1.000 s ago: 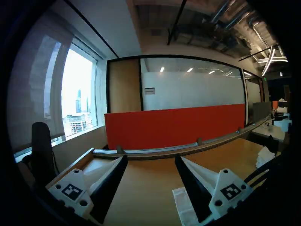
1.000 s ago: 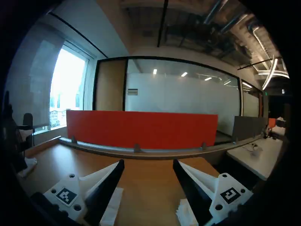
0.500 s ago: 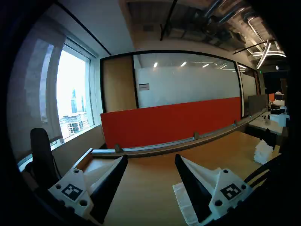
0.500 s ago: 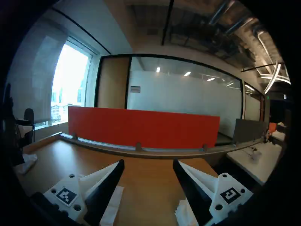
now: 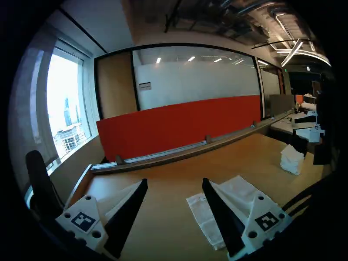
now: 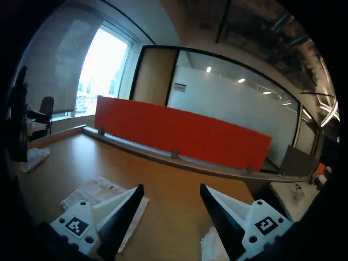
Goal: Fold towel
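A white towel [image 5: 208,208] lies flat on the wooden table, partly hidden behind the right finger of my left gripper [image 5: 174,180]. That gripper hangs above the table, open, with nothing between its fingers. In the right gripper view the same kind of flat white towel [image 6: 96,191] lies under and beyond the left finger of my right gripper [image 6: 171,186], which is also open and empty.
A stack of folded white towels [image 5: 292,158] sits at the table's right side. More white cloth [image 6: 210,245] lies by the right finger, and a crumpled cloth [image 6: 35,156] at far left. A red divider [image 5: 182,122] borders the table's back. A black chair [image 5: 37,182] stands at the left.
Both gripper views have tipped downward toward the table, so much more of the flat towel and the tabletop shows now. Both grippers stay open.
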The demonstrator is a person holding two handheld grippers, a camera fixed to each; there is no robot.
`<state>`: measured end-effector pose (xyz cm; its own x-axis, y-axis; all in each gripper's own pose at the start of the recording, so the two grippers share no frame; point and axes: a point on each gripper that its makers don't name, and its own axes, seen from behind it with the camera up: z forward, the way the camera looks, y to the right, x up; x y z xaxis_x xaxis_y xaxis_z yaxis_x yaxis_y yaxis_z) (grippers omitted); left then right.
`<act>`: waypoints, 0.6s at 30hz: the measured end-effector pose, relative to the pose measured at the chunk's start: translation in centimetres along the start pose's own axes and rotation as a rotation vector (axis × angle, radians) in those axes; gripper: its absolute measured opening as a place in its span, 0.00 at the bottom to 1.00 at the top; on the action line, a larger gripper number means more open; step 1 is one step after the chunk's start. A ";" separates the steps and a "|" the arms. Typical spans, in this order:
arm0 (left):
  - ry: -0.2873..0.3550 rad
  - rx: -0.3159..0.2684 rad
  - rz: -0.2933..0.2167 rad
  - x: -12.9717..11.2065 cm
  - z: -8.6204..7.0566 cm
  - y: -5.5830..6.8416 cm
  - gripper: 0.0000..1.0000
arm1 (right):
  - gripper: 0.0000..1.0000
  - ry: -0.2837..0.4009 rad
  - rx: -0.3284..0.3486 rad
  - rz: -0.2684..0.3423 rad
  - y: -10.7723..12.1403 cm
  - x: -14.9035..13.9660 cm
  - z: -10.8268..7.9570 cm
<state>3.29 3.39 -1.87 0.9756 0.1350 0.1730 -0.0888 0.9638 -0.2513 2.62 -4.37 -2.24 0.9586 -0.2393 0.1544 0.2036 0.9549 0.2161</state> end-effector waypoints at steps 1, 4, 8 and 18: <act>-0.006 -0.010 0.003 -0.2 0.0 0.2 0.93 | 1.00 -0.008 0.015 -0.011 -0.3 -0.2 0.1; -0.026 -0.041 0.012 -0.7 -0.1 0.8 0.93 | 1.00 -0.034 0.062 -0.040 -1.2 -0.6 0.4; -0.053 -0.083 0.017 -1.4 -0.3 1.6 0.93 | 1.00 -0.065 0.127 -0.070 -2.4 -1.1 0.7; -0.102 -0.151 0.022 -3.0 -0.2 2.9 0.93 | 1.00 -0.124 0.226 -0.124 -4.5 -2.7 1.3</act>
<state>0.12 5.71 -3.31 0.9476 0.1855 0.2600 -0.0711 0.9161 -0.3947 -1.14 -8.23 -2.36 0.8945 -0.3849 0.2274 0.2547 0.8569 0.4482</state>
